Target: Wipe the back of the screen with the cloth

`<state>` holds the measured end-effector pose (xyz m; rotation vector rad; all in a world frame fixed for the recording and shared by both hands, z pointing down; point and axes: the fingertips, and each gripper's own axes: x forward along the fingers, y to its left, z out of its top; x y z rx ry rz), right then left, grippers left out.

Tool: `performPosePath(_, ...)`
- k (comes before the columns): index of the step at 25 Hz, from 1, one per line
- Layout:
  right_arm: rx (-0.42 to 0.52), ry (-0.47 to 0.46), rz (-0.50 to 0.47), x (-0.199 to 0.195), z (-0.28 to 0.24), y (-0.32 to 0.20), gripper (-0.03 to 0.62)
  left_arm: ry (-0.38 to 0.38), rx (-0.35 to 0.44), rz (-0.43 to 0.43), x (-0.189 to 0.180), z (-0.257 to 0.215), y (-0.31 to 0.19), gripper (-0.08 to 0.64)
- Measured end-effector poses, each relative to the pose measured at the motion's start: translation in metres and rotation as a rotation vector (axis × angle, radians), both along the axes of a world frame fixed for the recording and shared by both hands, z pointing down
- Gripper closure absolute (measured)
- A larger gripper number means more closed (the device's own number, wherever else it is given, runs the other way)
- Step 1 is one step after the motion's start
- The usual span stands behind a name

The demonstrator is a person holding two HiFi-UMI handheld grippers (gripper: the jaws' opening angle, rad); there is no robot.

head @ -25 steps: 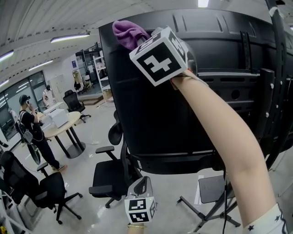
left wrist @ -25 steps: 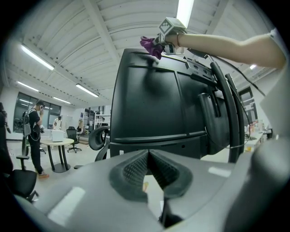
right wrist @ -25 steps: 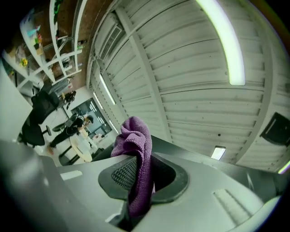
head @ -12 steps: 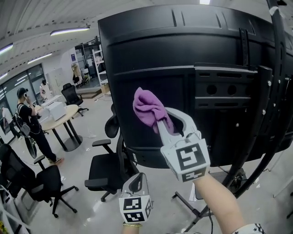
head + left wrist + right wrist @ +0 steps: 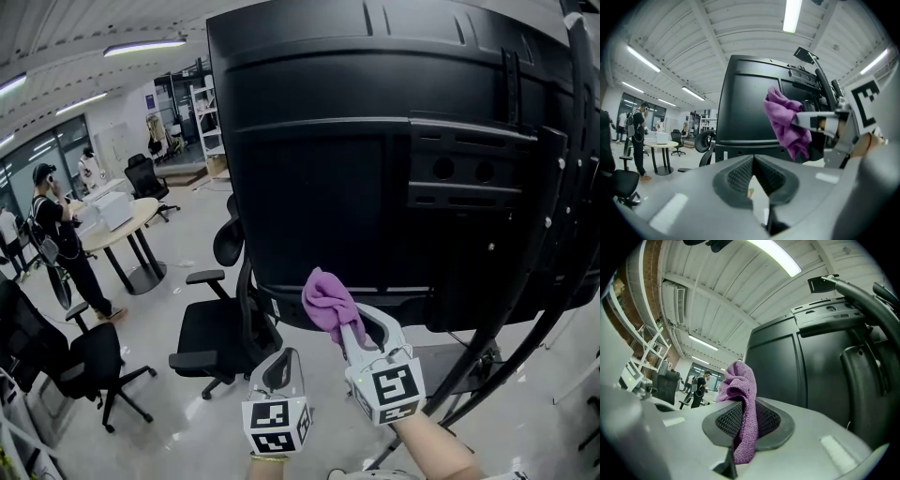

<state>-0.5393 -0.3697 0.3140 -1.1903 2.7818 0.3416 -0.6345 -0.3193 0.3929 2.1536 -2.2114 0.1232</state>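
Note:
The big black back of the screen (image 5: 375,159) fills the upper head view on its stand. My right gripper (image 5: 349,330) is shut on a purple cloth (image 5: 326,298), which sits at the screen's lower edge near the left corner. In the right gripper view the cloth (image 5: 740,394) bunches up from between the jaws, with the screen back (image 5: 787,371) just ahead. My left gripper (image 5: 279,373) hangs lower left of the right one, below the screen, shut and holding nothing. The left gripper view shows the cloth (image 5: 785,122) and the screen back (image 5: 745,108).
A black office chair (image 5: 220,328) stands under the screen's left corner. A black stand arm (image 5: 553,244) curves down on the right. Another chair (image 5: 89,370) is at lower left. A round table (image 5: 117,234) and a person (image 5: 56,234) are farther left.
My right gripper has swept the cloth down from the screen's top left corner to its lower edge. The left gripper has barely moved.

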Motion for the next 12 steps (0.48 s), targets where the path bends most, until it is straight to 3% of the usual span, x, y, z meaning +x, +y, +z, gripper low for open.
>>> performPosePath(12,-0.087,0.044,-0.016,0.0,0.053,0.007,0.545,0.007,-0.02,-0.001,0.0,0.006,-0.002,0.552)
